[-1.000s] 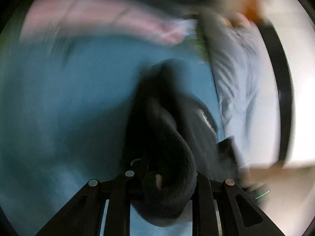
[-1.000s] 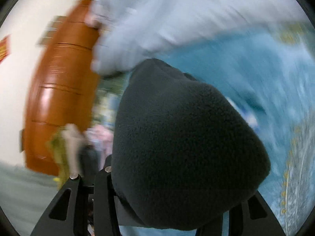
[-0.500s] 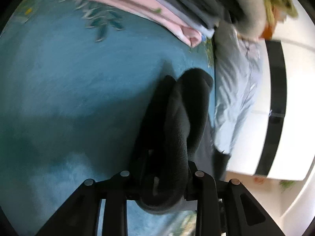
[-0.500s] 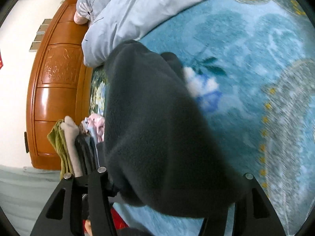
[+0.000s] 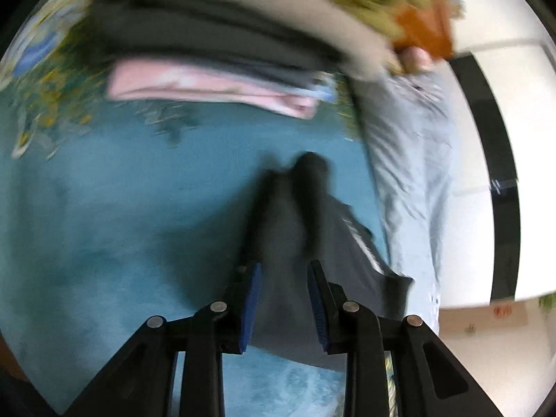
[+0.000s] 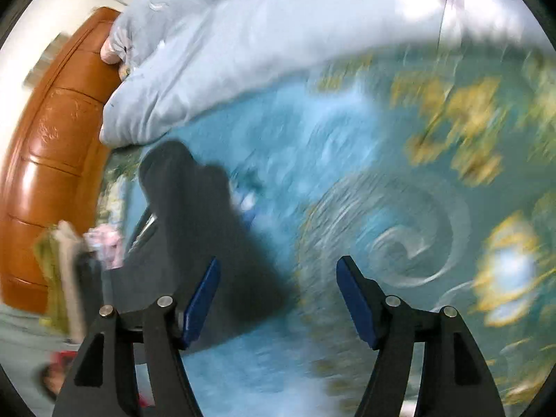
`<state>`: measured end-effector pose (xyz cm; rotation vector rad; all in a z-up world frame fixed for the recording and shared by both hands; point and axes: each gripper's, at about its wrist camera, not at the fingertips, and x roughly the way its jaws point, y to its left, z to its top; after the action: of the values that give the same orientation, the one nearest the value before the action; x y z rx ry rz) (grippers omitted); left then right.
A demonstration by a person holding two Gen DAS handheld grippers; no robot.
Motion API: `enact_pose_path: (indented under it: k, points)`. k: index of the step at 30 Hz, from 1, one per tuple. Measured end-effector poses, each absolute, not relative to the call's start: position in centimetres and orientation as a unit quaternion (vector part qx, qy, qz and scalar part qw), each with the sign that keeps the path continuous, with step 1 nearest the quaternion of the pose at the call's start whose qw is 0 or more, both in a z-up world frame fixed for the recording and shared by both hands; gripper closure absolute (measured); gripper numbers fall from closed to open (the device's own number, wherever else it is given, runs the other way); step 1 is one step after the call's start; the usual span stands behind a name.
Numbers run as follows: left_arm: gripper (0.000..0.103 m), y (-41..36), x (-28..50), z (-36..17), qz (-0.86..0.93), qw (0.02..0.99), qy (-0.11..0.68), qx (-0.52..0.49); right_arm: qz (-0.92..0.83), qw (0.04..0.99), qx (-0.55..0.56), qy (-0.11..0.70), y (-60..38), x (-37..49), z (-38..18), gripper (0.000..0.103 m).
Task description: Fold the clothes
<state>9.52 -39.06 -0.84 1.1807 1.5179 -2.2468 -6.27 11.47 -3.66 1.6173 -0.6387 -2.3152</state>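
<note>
1. My left gripper (image 5: 284, 304) points down at a slant, its black fingers coming in from the bottom of the frame. The blue pads (image 5: 251, 307) stand a little apart and press on nothing.
2. My right gripper (image 6: 278, 300) is tipped down steeper. Its jaws have just been opening and now stand wide, blue pads (image 6: 355, 300) well apart with nothing gripped between them.
3. Both views are pretty smeared with blur, so that's all I can tell about the pose.
</note>
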Motion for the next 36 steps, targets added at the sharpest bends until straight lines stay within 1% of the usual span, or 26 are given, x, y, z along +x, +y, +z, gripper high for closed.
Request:
enact_pose_path:
  k: [2,4,6,8,10,12,13,16,17,19,20,21,22,24,26,28,30,35,36]
  points:
    - [0.072,-36.9,7.5,-0.4,-0.766,0.058,0.492,0.410,-0.802,0.172,0.539,-0.192,9.3,-5.9,-2.0,0.033]
    - [0.072,-34.5,5.1,-0.8,-0.769,0.034,0.472,0.430,-0.793,0.223,0.547,-0.147,5.8,-5.6,-2.1,0.033]
    - [0.072,-32.4,4.0,-1.7,-0.770,0.031,0.446,0.455,-0.781,0.272,0.554,-0.097,2.2,-5.0,-2.3,0.033]
    - [0.072,-31.2,4.6,-2.1,-0.777,0.041,0.420,0.468,-0.778,0.290,0.555,-0.051,-0.4,-4.3,-3.2,0.033]
    - [0.072,-31.0,4.5,-2.7,-0.778,0.058,0.407,0.475,-0.781,0.288,0.554,-0.022,-2.2,-4.5,-4.7,0.033]
    - [0.071,-31.4,3.8,-2.9,-0.790,0.069,0.397,0.463,-0.786,0.278,0.553,-0.018,-2.9,-5.2,-6.1,0.033]
    - [0.070,-31.4,4.2,-2.7,-0.796,0.080,0.383,0.463,-0.786,0.274,0.554,-0.029,-3.0,-5.8,-6.7,0.033]
    - [0.070,-31.7,3.0,-4.7,-0.779,0.108,0.377,0.490,-0.783,0.259,0.561,-0.067,-3.7,-7.6,-7.9,0.033]
    - [0.070,-31.7,2.9,-5.0,-0.777,0.115,0.377,0.491,-0.783,0.251,0.565,-0.069,-4.3,-7.9,-8.0,0.031]
    - [0.070,-30.9,2.9,-4.7,-0.787,0.132,0.351,0.490,-0.784,0.240,0.568,-0.064,-5.1,-8.0,-8.1,0.027]
    - [0.069,-30.5,2.9,-4.5,-0.792,0.137,0.339,0.489,-0.786,0.241,0.566,-0.057,-5.3,-7.7,-7.8,0.027]
    - [0.066,-29.6,3.1,-4.1,-0.799,0.136,0.328,0.485,-0.787,0.248,0.564,-0.050,-5.3,-7.3,-7.4,0.027]
    - [0.054,-28.7,3.3,-3.7,-0.807,0.135,0.317,0.480,-0.787,0.257,0.559,-0.044,-5.1,-6.9,-7.1,0.027]
    - [0.040,-26.9,3.6,-2.9,-0.822,0.132,0.295,0.470,-0.789,0.273,0.549,-0.038,-4.1,-6.1,-6.6,0.027]
    - [0.036,-24.8,4.2,-2.3,-0.827,0.141,0.279,0.467,-0.797,0.279,0.535,-0.038,-1.7,-4.9,-5.9,0.027]
    - [0.027,-22.6,5.1,-1.9,-0.828,0.150,0.262,0.472,-0.806,0.270,0.526,-0.038,0.4,-4.1,-5.8,0.027]
    - [0.023,-20.4,6.2,-1.7,-0.826,0.158,0.244,0.483,-0.815,0.249,0.523,-0.037,2.8,-3.6,-6.2,0.027]
    - [0.021,-15.5,6.4,-3.0,-0.809,0.145,0.233,0.520,-0.824,0.194,0.533,-0.014,8.2,-2.5,-8.3,0.027]
    - [0.018,-14.5,6.3,-3.2,-0.807,0.142,0.227,0.526,-0.825,0.191,0.533,-0.008,8.7,-2.4,-8.7,0.027]
